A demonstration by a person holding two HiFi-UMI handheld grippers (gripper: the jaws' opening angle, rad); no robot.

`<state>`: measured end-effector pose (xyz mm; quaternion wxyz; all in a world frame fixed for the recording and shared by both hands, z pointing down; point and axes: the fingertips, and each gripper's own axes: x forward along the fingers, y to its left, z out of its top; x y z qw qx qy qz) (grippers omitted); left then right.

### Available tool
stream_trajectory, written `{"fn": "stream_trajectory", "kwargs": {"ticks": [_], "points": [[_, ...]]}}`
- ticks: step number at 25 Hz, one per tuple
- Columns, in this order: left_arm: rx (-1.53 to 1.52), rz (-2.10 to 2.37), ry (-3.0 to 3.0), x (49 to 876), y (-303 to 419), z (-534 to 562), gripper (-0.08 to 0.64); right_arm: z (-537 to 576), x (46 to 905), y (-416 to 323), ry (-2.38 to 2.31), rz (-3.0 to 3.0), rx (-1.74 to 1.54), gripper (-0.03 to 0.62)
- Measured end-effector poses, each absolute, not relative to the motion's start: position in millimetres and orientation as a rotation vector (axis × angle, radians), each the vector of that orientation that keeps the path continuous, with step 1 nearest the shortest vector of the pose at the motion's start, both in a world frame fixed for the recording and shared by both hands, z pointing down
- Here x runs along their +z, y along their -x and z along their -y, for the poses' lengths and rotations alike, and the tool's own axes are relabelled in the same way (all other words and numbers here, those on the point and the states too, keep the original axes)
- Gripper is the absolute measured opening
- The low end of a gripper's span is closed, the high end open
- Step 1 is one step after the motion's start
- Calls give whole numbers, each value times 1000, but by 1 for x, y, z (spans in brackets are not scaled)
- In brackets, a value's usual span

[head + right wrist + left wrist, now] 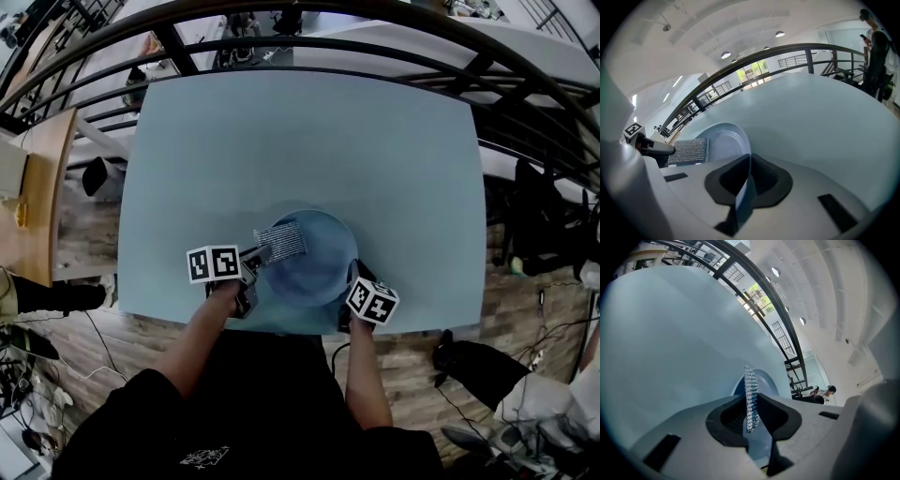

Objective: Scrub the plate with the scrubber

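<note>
A pale blue plate [314,262] lies near the front edge of the table. My right gripper [354,284] is shut on the plate's rim [743,183] at its right front side. My left gripper [255,259] is shut on a silvery mesh scrubber [283,243], which lies flat over the plate's left part. In the left gripper view the scrubber [751,397] stands edge-on between the jaws with the plate [764,378] behind it. The right gripper view shows the scrubber [688,151] resting on the plate [724,140] beside the left gripper [663,149].
The light blue table [300,150] stretches wide behind the plate. Its front edge [281,328] runs just below my hands. A black railing [309,28] curves behind the table, with a wooden floor and cables around it.
</note>
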<state>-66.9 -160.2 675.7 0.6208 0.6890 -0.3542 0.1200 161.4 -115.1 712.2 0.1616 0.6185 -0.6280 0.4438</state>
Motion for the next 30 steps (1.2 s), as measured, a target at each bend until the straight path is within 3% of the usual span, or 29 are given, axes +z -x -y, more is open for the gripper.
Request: {"fn": "stream_trajectory", "kwargs": {"ticks": [30], "points": [[375, 789, -1545, 668, 103, 91, 75, 119, 709, -158, -1735, 1815, 1254, 17]]}}
